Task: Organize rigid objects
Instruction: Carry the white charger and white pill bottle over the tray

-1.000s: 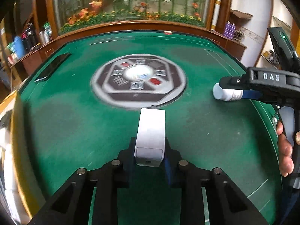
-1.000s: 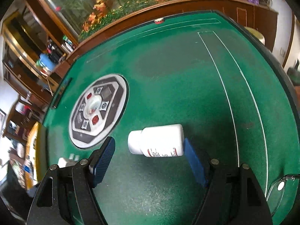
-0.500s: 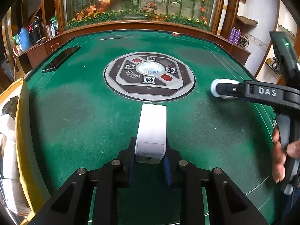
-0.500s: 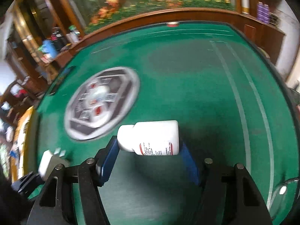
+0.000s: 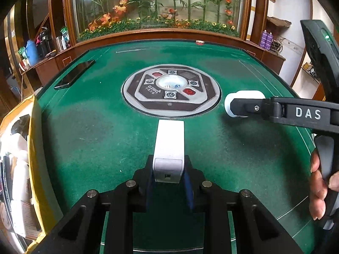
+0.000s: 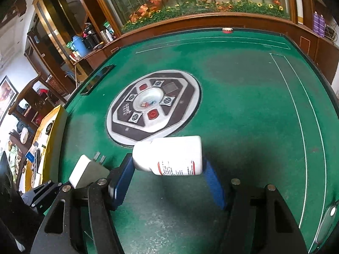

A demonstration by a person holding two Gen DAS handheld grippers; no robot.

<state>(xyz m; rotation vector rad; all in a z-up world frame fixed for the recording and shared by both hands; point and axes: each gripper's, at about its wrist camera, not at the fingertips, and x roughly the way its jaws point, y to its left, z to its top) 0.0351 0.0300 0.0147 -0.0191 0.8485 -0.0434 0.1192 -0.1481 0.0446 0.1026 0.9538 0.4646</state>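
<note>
I am clamping a white charger (image 5: 169,148) in the left gripper (image 5: 169,182) and a sideways pill bottle (image 6: 169,155) in the right gripper (image 6: 169,182), at lower centre; its smooth cap end may slip.

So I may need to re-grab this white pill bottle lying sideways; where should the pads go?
End to end, as the right gripper has it: one pad on the cap, the other on the flat base of the white bottle. Its round sides could roll.

Light: bright daylight from the window (image 5: 159,4) at the top of both frames.
Glare: white wall (image 5: 296,6) washed out, upper right.
Shadows: soft dark patch on the green table (image 6: 243,154) under the bottle (image 6: 175,154).
Sharpness: both views crisp.
Edges: fisheye bending, black corners.
</note>
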